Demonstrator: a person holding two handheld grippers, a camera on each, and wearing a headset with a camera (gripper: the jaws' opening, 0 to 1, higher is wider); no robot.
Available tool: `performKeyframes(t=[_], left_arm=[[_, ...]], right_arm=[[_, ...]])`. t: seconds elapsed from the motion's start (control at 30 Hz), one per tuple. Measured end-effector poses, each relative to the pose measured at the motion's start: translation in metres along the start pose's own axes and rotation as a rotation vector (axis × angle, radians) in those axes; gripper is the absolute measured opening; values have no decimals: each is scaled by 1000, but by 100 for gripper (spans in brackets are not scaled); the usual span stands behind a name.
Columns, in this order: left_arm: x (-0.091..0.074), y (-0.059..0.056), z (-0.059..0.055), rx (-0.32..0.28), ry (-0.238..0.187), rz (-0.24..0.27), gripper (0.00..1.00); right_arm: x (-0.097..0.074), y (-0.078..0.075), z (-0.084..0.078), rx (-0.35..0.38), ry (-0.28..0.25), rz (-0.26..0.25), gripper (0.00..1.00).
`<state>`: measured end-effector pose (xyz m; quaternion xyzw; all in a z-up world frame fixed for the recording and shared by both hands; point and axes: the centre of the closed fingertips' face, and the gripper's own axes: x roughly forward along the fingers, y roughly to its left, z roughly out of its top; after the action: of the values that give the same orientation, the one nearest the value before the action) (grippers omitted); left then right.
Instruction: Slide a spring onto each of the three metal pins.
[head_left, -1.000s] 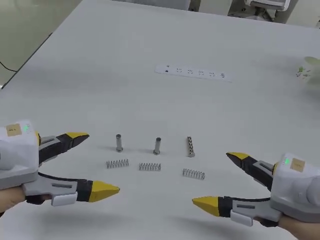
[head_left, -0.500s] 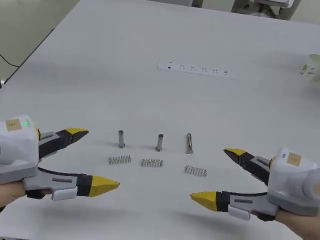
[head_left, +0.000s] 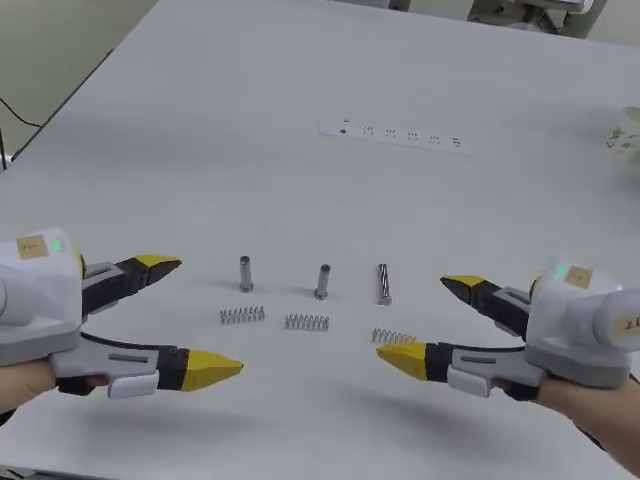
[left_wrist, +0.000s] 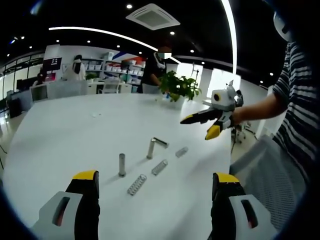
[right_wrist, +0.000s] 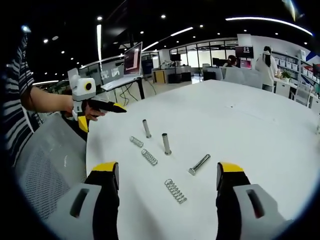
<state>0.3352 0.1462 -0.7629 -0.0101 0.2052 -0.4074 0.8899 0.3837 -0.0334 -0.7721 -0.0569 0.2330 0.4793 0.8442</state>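
Three metal pins stand in a row on the white table: the left pin (head_left: 245, 272) and middle pin (head_left: 323, 281) are upright, while the right pin (head_left: 383, 284) lies on its side (right_wrist: 200, 164). In front of each lies a bare spring: left (head_left: 242, 315), middle (head_left: 306, 322), right (head_left: 393, 337). My left gripper (head_left: 195, 315) hovers open to the left of the row, holding nothing. My right gripper (head_left: 424, 320) is open too, its lower fingertip just beside the right spring (right_wrist: 175, 190). The left gripper view has the pins (left_wrist: 122, 164) and springs (left_wrist: 136, 184) ahead of its open jaws.
A white power strip (head_left: 392, 135) lies farther back on the table. A potted plant (left_wrist: 181, 86) stands at the far side. Mesh chairs (right_wrist: 42, 165) sit by the table's near edge. People stand in the background.
My right gripper has moved left and forward, bringing its lower tip up to the right spring. The left gripper has barely shifted. Pins and springs lie as before.
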Motion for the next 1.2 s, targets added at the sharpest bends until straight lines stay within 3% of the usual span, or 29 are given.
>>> performKeyframes(t=[0.23, 0.6, 1.03, 1.2], left_arm=[[1, -2, 0, -1, -1, -5, 90], [1, -2, -1, -11, -6, -8, 90], [1, -1, -3, -18, -7, -8, 90], [1, 0, 0, -19, -11, -7, 90]], right_arm=[[9, -16, 9, 39, 25, -34, 75], [27, -41, 18, 141, 74, -57, 53], [50, -53, 9, 198, 203, -84, 39], [58, -62, -1, 316, 255, -114, 29]])
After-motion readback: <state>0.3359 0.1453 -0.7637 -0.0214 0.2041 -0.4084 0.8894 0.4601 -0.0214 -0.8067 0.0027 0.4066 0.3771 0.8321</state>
